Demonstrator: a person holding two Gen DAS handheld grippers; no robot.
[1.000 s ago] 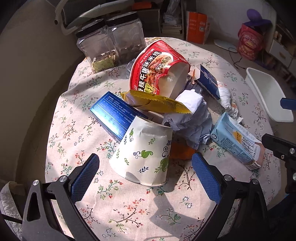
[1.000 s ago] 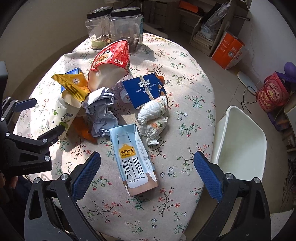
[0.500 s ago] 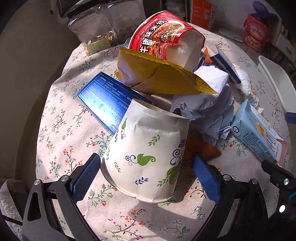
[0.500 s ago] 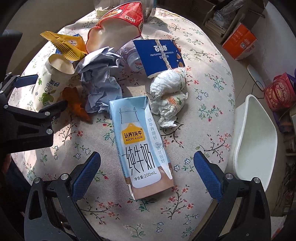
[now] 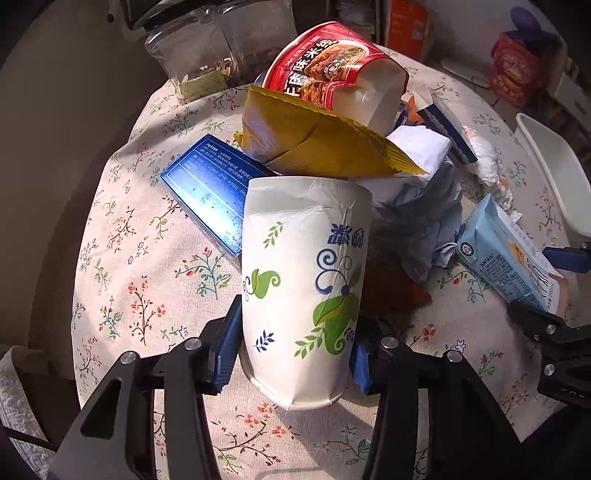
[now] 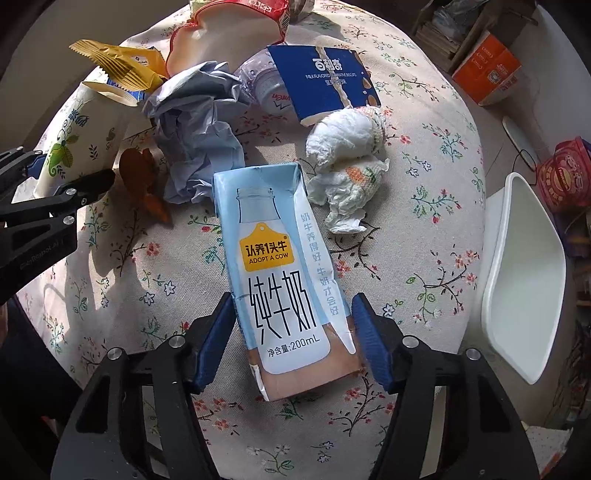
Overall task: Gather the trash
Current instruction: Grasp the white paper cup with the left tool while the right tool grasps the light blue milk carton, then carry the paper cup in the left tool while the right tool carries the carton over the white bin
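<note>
- Where half a second ago both sets of pads stood wide of their targets, the left gripper (image 5: pixel 295 354) now has its blue pads pressed against the crushed paper cup (image 5: pixel 304 280), clamped on its lower end.
- The right gripper (image 6: pixel 293 343) has also narrowed: its pads sit against or just beside the two long sides of the milk carton (image 6: pixel 280 273), which lies flat on the floral tablecloth (image 6: pixel 424 206); whether they grip it firmly I cannot tell.
- Taking the carton as landmark, the paper cup lies far to its left, with an orange scrap (image 6: pixel 142 181) between them.
- Just beyond the carton's top edge sits crumpled blue-grey paper (image 6: pixel 199 136); a wadded white tissue (image 6: pixel 351 155) lies beyond its top right corner, close but apart.
- Farther beyond are a dark blue biscuit box (image 6: pixel 321 81), a red noodle bowl (image 6: pixel 229 33) and a yellow wrapper (image 6: pixel 118 68) resting over the cup's open mouth.
- Right of the carton the cloth is bare up to the table's edge, past which stands a white bin (image 6: pixel 524 280).
- Near the carton's bottom end the table edge is close.
</note>
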